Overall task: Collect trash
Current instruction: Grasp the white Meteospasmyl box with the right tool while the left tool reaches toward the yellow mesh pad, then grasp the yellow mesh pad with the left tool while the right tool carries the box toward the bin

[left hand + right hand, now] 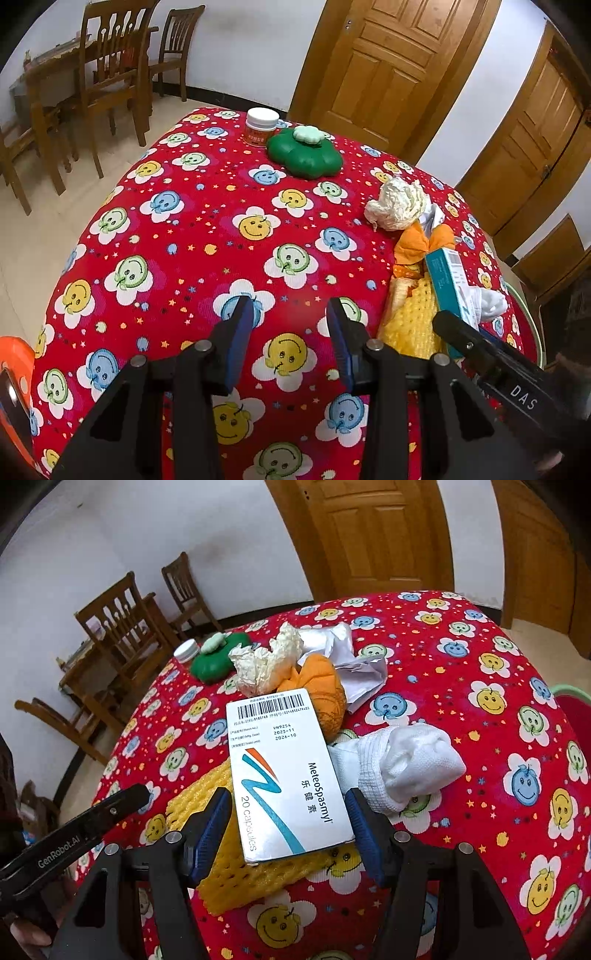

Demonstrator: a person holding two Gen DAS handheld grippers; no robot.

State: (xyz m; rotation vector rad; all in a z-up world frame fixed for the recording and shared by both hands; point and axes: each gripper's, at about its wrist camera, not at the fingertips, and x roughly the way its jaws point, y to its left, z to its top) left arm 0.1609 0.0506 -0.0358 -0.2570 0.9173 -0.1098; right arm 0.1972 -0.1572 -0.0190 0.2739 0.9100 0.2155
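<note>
One medicine box (284,775) lies lengthwise between right gripper's (288,823) parted jaws, barcode end away

A glossy cardboard medicine box (286,775) lies on yellow foam netting (236,871) over ribbed printed tablecloth (480,664).

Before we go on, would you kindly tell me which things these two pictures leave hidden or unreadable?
- Yellow foam net: right wrist view, mostly under the medicine box.
- Orange wrapper: right wrist view, near part behind that box.
- Jar: left wrist view, label too small to read.
- Orange object: left wrist view, cut off by the left edge.
- Right gripper: whether its jaws press the box is unclear.
</note>
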